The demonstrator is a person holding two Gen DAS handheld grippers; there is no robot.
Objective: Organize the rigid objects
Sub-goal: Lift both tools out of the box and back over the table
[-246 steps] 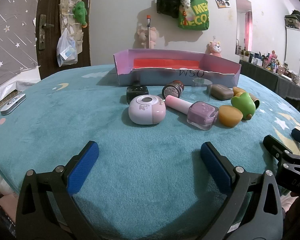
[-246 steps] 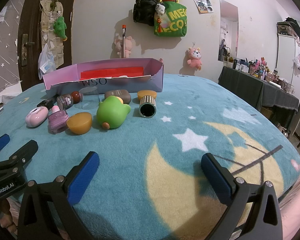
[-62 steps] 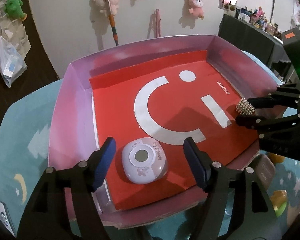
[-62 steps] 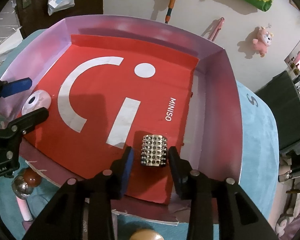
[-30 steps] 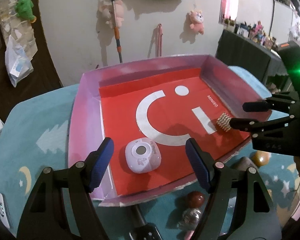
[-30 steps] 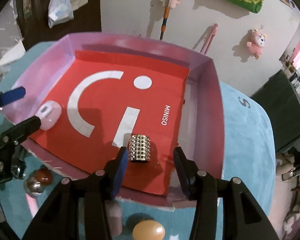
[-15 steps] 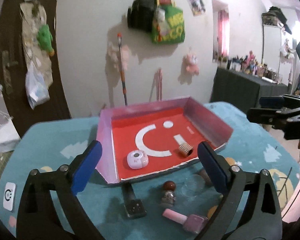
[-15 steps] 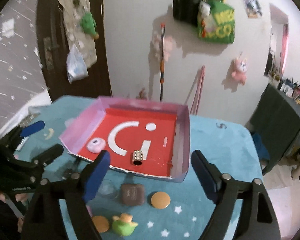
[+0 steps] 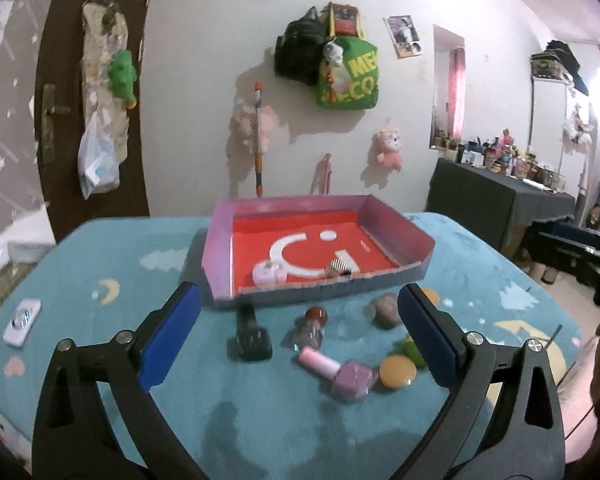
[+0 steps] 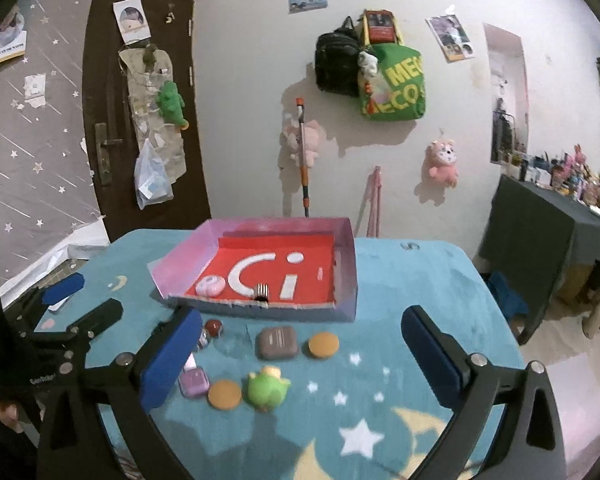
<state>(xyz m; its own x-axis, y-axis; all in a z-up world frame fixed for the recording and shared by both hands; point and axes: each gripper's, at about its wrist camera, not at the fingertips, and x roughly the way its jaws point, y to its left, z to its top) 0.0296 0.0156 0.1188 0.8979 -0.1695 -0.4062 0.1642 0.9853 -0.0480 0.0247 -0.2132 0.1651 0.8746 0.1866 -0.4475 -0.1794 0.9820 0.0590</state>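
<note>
Both tools have pulled back and up from the box since a moment ago, leaving the pink case and the studded cylinder inside it. Seen from the left tool (image 9: 298,336), whose jaws are spread wide and hold nothing, a white remote (image 9: 21,322) lies far off to its left on the blue surface (image 9: 112,264). Ahead between its fingers sit a black bottle (image 9: 251,334), a small jar with a red cap (image 9: 314,326) and a pink nail polish bottle (image 9: 338,370), with an orange disc (image 9: 397,372) just inside its right finger. Beyond them stands the box (image 9: 216,256), holding the pink case (image 9: 269,273) to the left of the studded cylinder (image 9: 338,267). The right tool (image 10: 300,354) is likewise spread wide and empty; a brown case (image 10: 277,342), a green toy (image 10: 267,388) and a second orange disc (image 10: 323,345) lie between its fingers.
</note>
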